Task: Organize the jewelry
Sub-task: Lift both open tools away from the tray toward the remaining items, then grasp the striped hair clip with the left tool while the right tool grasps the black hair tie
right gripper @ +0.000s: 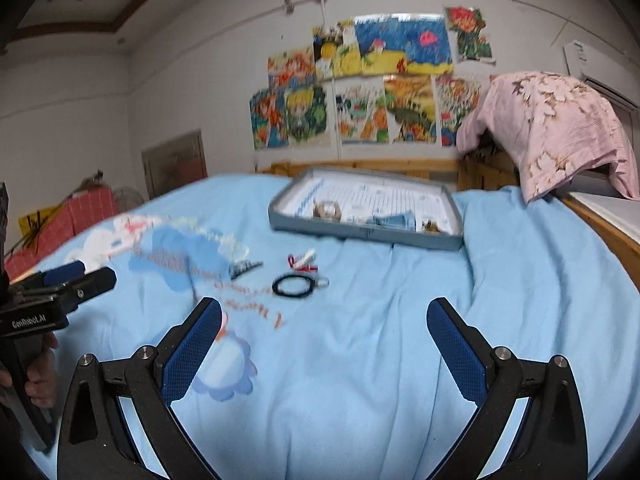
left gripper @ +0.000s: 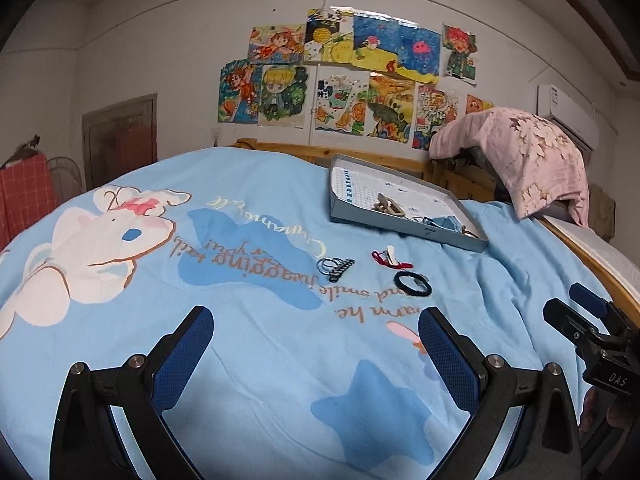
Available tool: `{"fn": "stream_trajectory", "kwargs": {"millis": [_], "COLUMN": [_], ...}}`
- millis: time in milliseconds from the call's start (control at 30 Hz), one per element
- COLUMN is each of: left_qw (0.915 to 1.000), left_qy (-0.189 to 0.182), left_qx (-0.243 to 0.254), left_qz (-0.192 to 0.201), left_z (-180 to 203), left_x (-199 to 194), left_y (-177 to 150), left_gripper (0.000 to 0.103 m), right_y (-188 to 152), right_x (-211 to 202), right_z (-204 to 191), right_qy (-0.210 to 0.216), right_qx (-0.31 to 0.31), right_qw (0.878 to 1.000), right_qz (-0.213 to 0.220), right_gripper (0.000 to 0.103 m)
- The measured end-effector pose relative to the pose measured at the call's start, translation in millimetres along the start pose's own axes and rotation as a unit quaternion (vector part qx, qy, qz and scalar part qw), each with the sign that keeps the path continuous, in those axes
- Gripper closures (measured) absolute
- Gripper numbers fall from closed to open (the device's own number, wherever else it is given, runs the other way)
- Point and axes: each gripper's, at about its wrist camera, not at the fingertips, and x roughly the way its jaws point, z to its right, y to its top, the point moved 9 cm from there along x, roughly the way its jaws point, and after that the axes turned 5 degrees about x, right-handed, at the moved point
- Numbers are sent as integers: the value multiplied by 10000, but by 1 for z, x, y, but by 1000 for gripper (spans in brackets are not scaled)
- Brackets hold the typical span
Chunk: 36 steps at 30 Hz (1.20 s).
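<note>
Black elastic loop (left gripper: pixel 413 283) on cotton bedspread (left gripper: pixel 256 216)

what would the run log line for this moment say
left gripper open, empty | right gripper open, empty | black hair tie, red clip loose on bedspread | grey tray partly filled

We read "DAS" on the right gripper (left gripper: pixel 592 320) body | "GenRobot.AI" on the left gripper (right gripper: pixel 80 280) body | upside-down script on the bedsheet (left gripper: pixel 280 360): "smile" clear, the rest only partly legible
</note>
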Motion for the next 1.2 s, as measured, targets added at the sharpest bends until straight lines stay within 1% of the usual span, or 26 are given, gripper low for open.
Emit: {"fn": "stream_trajectory", "kwargs": {"millis": [133,333,533,700,800,900,1033,1200], "left_qw": [9999,9992,9986,9981,9983,9990,9999,10000], "left_qy": [38,109,132,161,147,119,55,-16], "left_qx": [-8,-82,-204,-288,-297,-227,-46,75], "left_qz": [98,365,478,513,478,377,153,-37], "left_z": [-6,-10,-11,-12,-10,-8,-2,3], "left_x": [8,27,60,91,106,120,137,147], "left_y": [16,52,75,86,88,84,69,49], "left_gripper": [0,0,0,0,0,0,0,0], "right_y": [12,47,83,98,101,96,83,64], "right_x": [5,24,54,83,101,116,134,149], "right_z": [-3,-3,-1,-1,-6,-11,-12,-4], "right_qy": [30,24,-53,-59,-35,-34,46,136], "right_qx": [-49,-152,-221,-172,-209,-291,-253,-4], "right_qw": [10000,9996,9983,9973,9970,9974,9987,9998], "right_qz": [56,245,542,714,743,653,434,177], "right_gripper": [2,2,2,2,2,2,2,2]}}
